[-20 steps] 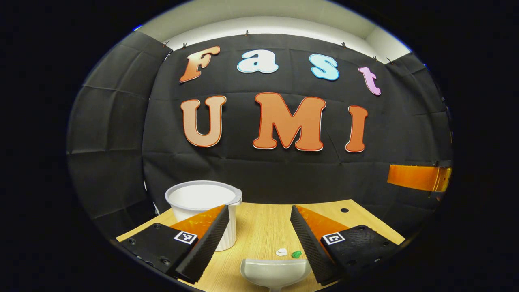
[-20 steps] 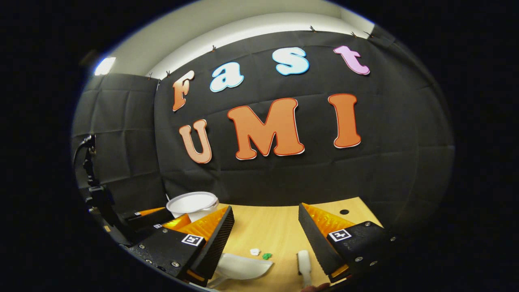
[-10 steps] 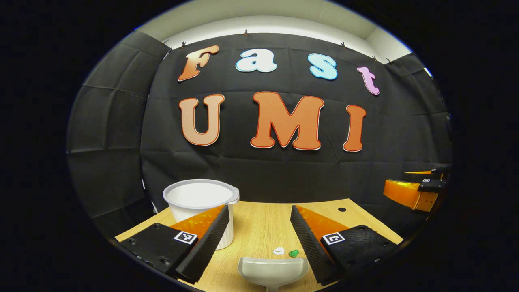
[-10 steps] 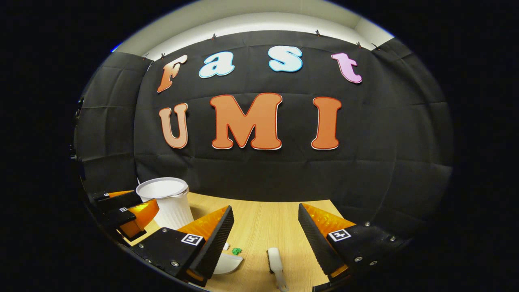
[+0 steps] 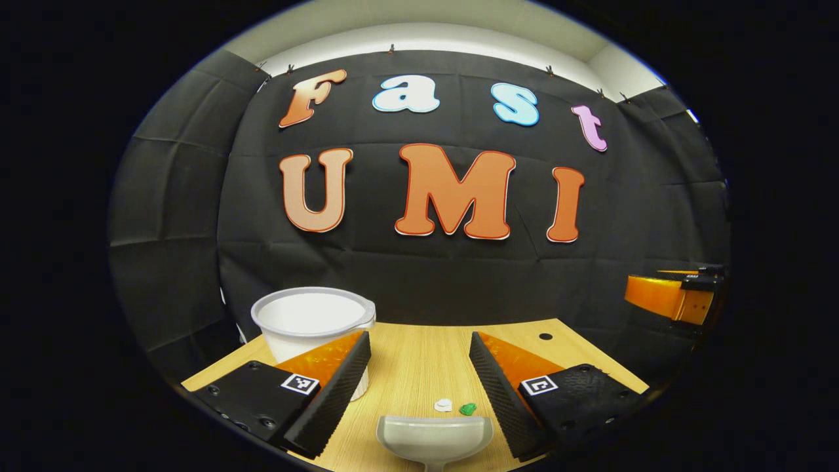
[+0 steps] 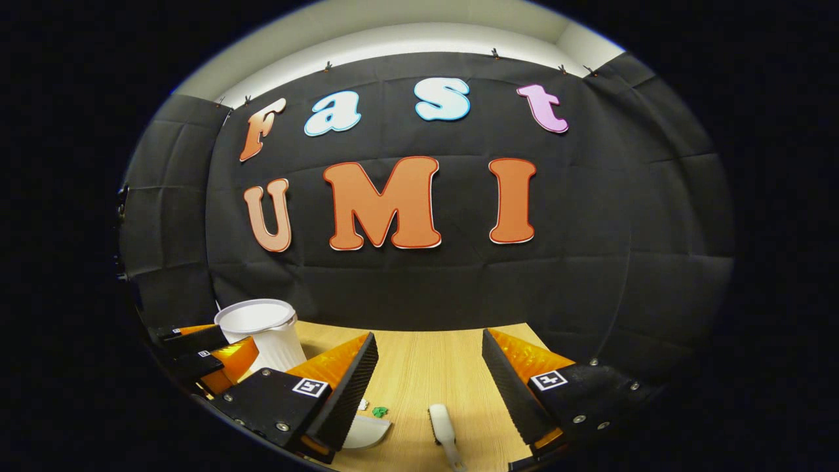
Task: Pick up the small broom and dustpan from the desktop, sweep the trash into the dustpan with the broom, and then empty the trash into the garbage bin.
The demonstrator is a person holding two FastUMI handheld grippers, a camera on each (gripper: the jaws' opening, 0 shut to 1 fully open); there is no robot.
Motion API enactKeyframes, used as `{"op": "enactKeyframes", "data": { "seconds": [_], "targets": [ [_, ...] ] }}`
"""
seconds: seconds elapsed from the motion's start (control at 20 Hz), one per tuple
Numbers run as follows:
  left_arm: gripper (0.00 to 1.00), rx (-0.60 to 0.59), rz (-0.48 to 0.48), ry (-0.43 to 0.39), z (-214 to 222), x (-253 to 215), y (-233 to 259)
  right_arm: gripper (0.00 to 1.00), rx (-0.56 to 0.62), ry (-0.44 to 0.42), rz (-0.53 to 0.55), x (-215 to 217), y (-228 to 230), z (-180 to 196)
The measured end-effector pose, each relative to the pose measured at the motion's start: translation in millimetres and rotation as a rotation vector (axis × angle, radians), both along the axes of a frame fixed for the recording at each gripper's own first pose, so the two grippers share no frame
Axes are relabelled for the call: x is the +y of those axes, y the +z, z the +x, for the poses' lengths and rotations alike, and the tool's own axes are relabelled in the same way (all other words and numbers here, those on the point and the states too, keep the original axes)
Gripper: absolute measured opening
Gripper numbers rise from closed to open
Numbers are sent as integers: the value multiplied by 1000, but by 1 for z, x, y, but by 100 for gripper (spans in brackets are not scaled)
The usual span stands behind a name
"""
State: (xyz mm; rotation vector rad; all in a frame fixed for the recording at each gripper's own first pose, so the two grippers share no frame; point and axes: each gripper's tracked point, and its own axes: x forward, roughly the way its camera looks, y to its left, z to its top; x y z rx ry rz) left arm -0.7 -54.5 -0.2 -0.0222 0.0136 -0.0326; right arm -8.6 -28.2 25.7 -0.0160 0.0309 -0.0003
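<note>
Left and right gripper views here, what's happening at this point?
A person holds two grippers over a wooden desk, both open and holding nothing. The left gripper is lined up over the white dustpan; the right gripper is lined up over the small broom. A white scrap and a green scrap lie just beyond the dustpan, and the white bin stands at the back left. Nothing is picked up yet.

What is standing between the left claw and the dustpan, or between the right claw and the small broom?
Nothing visible. The dustpan lies on bare desk ahead of the open left claw, and the small broom lies ahead of the open right claw. The trash bits lie beyond the dustpan.
</note>
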Motion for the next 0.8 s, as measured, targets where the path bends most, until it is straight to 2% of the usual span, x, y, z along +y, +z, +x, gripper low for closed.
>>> {"op": "enactKeyframes", "data": {
  "seconds": [0.1, 0.35, 0.45, 0.65, 0.8],
  "targets": [
    [96, 15, 2, -3, 2, 0, -4, 96, 14, 49, 18, 11, -2, -1],
    [96, 40, 12, -14, 3, 3, -16, 96, 26, 89, 81, 19, -6, 3],
    [96, 139, 23, -38, 3, 1, -50, 96, 77, 127, 103, 28, -23, 1],
    [96, 409, 73, -100, -10, -7, -136, 96, 146, 125, 76, 20, -50, 0],
    [96, 634, 40, -125, -30, -7, -197, 96, 180, 105, 92, 6, -66, 2]
  ]
}}
